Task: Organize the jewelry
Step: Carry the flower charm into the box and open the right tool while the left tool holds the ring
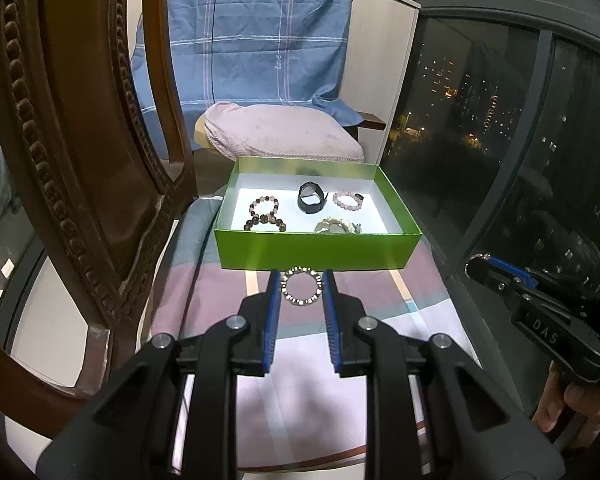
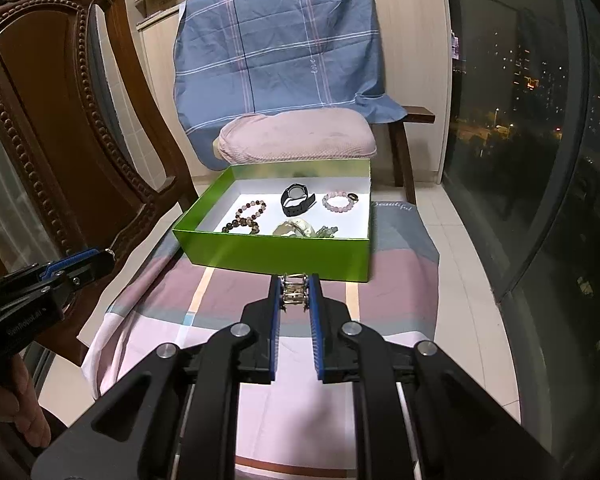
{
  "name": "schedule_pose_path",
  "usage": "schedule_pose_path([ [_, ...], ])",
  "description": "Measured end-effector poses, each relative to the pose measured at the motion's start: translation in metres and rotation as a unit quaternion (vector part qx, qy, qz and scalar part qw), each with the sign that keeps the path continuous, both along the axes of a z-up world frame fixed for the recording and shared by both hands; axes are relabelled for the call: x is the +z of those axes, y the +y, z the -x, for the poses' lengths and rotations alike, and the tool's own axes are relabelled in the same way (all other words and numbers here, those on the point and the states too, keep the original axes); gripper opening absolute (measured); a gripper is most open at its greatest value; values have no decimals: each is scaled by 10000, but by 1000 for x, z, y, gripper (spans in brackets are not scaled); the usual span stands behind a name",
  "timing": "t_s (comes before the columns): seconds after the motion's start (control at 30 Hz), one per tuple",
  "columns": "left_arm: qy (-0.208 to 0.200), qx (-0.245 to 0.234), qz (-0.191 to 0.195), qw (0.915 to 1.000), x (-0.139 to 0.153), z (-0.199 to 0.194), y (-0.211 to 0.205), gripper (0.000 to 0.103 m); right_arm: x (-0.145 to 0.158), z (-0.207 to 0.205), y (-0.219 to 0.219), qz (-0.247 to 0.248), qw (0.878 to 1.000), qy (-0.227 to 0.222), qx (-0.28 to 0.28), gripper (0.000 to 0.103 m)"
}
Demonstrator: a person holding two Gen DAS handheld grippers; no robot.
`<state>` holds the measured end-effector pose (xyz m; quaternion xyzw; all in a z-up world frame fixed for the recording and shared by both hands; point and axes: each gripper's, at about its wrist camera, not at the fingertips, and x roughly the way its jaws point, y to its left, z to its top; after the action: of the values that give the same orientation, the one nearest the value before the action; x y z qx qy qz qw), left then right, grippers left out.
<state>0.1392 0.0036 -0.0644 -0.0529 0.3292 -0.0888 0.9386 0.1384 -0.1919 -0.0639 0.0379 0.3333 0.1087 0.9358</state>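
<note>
- Silver-beaded bracelet (image 1: pixel 301 286) sits flat as a ring between my left gripper's (image 1: pixel 301 286) jaws, which are clenched on its two sides; left wrist view.
- The green box (image 1: pixel 316 249) lies at twelve o'clock, its near wall just beyond my tips, so the ring must clear that wall to go in.
- Inside it: brown bead bracelets (image 1: pixel 265 214) at eleven, a black watch (image 1: pixel 310 198) at twelve, a pink bead bracelet (image 1: pixel 347 200) at one.
- A wooden chair (image 1: pixel 80 152) crowds nine o'clock; my right gripper (image 1: pixel 496 272) hangs at three.
- Right wrist view: my right gripper's jaws grasp a metal link bracelet (image 2: pixel 294 292), narrow between the pads.
- The box again lies at twelve, near wall closest. Both hands seem equally near; nothing else blocks the way, I judge.
</note>
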Motion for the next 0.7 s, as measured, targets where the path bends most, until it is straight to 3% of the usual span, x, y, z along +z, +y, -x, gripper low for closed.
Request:
schedule_pose_path([
  [0.23, 63, -15, 12, 10000, -3, -3, 0, 21, -4, -10, 4, -1, 10000, 57, 30, 14],
  [0.33, 36, -23, -4, 10000, -3, -5, -2, 21, 0, -35, 10, 41, 9999, -75, 88, 14],
  [0.53, 201, 48, -58, 9998, -14, -15, -3, 21, 2, -113, 2, 85, 9986, -380, -360, 14],
  [0.57, 233, 52, -62, 9997, -16, -16, -3, 21, 1, -120, 0, 76, 9986, -367, -361, 20],
  [0.6, 264, 61, -67, 9996, -18, -17, -2, 21, -1, -127, -6, -29, 9987, -312, -411, 35],
  [0.63, 283, 70, -77, 9995, -20, -17, -1, 21, 0, -127, -11, -158, 9986, -260, -441, 42],
  [0.7, 322, 88, -80, 9994, -22, -18, 2, 21, 8, -117, -23, -441, 9968, -390, -539, 43],
])
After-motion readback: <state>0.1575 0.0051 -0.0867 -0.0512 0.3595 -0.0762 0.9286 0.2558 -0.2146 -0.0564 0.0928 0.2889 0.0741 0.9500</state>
